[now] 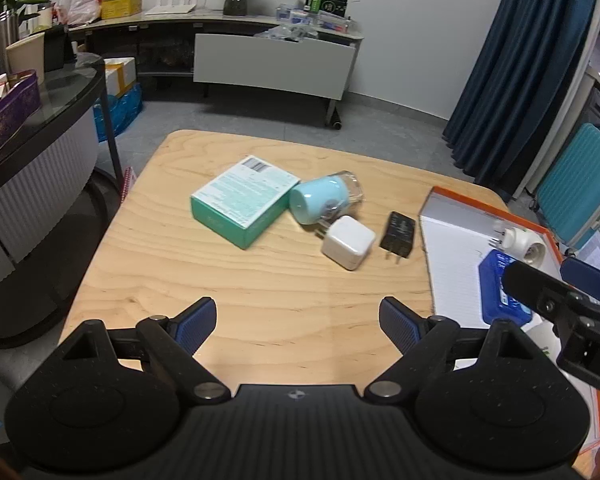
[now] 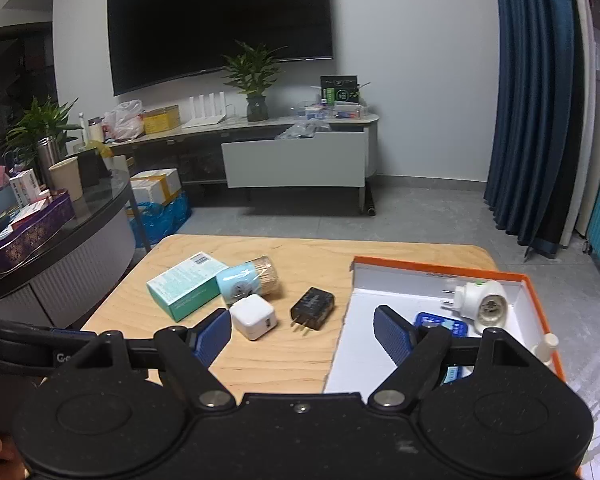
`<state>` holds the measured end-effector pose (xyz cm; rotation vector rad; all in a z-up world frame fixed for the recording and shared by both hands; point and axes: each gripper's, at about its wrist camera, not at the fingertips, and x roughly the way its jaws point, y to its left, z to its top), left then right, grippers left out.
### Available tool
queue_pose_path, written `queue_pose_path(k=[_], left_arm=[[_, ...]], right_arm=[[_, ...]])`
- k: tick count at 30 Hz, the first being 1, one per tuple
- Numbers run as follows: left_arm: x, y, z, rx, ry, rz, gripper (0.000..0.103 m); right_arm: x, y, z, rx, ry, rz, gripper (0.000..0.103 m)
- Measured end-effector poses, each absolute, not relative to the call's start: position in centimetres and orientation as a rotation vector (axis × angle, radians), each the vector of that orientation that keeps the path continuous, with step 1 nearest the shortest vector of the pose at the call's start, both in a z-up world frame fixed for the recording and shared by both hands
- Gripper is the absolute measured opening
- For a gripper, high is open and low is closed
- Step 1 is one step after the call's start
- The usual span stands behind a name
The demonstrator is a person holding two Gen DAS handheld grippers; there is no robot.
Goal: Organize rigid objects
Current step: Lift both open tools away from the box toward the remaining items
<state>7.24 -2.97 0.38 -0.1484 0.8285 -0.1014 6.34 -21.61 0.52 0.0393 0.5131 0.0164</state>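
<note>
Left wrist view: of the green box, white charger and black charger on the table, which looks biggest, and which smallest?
1. Green box, clearly largest.
2. White charger.
3. Black charger, smallest; it looks flatter and narrower, though close to the white one.

Even, soft indoor light; shadows on the counter (image 1: 260,280) are faint. Fisheye bends the curtain (image 2: 532,100) and frame edges strongly. Corners vignette dark. Slight blur on the socket adapter (image 1: 520,240). No glare.

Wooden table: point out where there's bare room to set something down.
Bare wood lies along the table's near edge, between the left tool and the white charger. The middle is crowded: green box, toothpick jar, black charger.
</note>
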Motion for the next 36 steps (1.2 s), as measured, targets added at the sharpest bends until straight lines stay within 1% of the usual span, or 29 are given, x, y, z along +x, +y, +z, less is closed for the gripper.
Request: queue_pose_path(k=[26, 36], left_arm=[[9.2, -1.3, -0.4, -0.128, 0.833, -0.076, 0.091], [11.7, 0.0, -1.5, -0.095, 0.84, -0.061, 0.092]], right_arm=[[9.0, -20.2, -0.9, 0.037, 0.554, 0.057, 0.093], [9.7, -20.8, -1.7, 0.051, 0.569, 0.055, 0.093]])
